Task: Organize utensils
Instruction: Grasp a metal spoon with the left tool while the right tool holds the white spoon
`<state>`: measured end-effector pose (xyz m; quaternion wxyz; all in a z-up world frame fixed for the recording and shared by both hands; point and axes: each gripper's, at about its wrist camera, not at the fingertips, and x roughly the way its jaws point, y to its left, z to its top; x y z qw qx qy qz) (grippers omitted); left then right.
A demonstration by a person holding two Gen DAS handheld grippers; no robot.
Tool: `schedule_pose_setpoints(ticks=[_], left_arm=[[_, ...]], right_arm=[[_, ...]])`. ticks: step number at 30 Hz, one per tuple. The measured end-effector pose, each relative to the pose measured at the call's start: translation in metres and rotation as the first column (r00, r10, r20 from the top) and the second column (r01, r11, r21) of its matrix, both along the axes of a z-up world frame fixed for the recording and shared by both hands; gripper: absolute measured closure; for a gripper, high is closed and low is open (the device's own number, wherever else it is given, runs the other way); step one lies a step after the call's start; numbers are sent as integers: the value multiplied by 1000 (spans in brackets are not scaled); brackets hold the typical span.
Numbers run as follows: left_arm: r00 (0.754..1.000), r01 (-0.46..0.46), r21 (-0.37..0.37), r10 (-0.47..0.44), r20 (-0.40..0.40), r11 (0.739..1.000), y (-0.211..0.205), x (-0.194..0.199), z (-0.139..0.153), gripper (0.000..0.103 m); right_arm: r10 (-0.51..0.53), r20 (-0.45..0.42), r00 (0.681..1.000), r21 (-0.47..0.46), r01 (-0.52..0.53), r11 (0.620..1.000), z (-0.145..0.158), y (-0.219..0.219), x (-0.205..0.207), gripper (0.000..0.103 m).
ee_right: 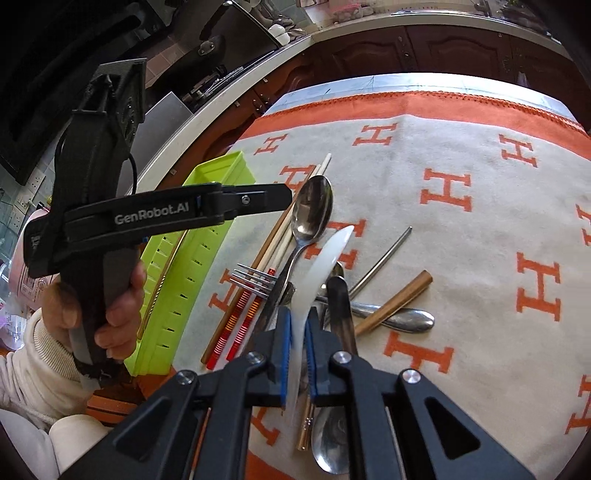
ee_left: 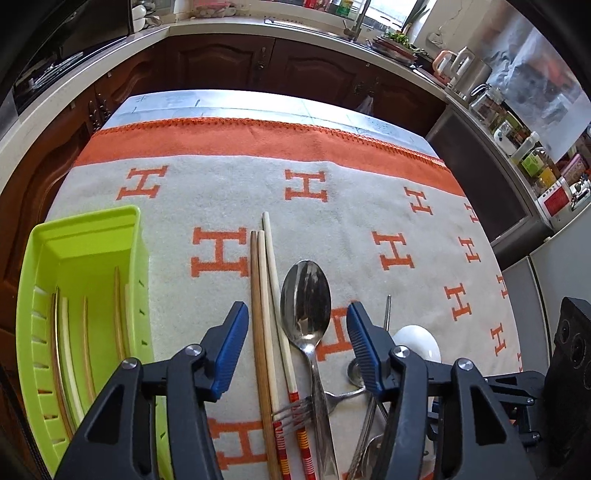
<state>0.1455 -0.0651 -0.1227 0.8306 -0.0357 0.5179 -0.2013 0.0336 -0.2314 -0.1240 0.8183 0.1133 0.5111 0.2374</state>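
My left gripper (ee_left: 297,314) is open above a pile of utensils on the cloth: wooden chopsticks (ee_left: 263,314), a large steel spoon (ee_left: 306,295) and a fork (ee_left: 295,408). A lime green plastic tray (ee_left: 88,236) with several chopsticks in it lies to its left. My right gripper (ee_right: 297,321) is shut on a white ceramic spoon (ee_right: 325,258), held edge-on above the pile. In the right wrist view the steel spoon (ee_right: 312,210), fork (ee_right: 255,278), red-striped chopsticks (ee_right: 240,314) and the green tray (ee_right: 207,236) lie ahead. The left gripper's body (ee_right: 166,210) hangs over the tray.
An orange and grey H-patterned cloth (ee_left: 332,184) covers the table. More cutlery lies to the right: a steel straw (ee_right: 384,258), a bamboo stick (ee_right: 395,302), a spoon (ee_right: 402,317) and a dark-handled knife (ee_right: 340,306). Kitchen counters (ee_left: 221,29) and dark cabinets surround the table.
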Motion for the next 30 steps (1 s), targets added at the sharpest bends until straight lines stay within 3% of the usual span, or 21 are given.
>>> schedule_pose_setpoints(ticks=[6,8,10,12,21,24,30], left_arm=[[997,57,-26,-56,45,998,-8,6,-5,58],[997,68,-30,-67,41,997,-9,8,-9,64],[996,81,-28,-80,26,996,-11,10,-14,79],[997,83,-35,-83,5,996,-12,13,-18,83],[998,62,-23,-61,14,998,-9,14,-19,82],[999,43,-21,-43,34,999,-6,13,-15,76],[998,54,19,-54,25,998,-11,16,-19,76]], right_arm=[[-21,-12,1000,10,21,1000,-3,-10,-3,96],[-25,-16,1000,18,25,1000,-3,-11,-4,96],[-23,-16,1000,21,24,999,-3,-11,-4,96],[-21,-13,1000,17,21,1000,-3,-11,-4,96],[-17,-14,1000,25,17,1000,-3,-13,-4,96],[-15,-17,1000,28,16,999,-3,-13,-4,96],[-11,-17,1000,30,12,999,-4,-11,-4,96]])
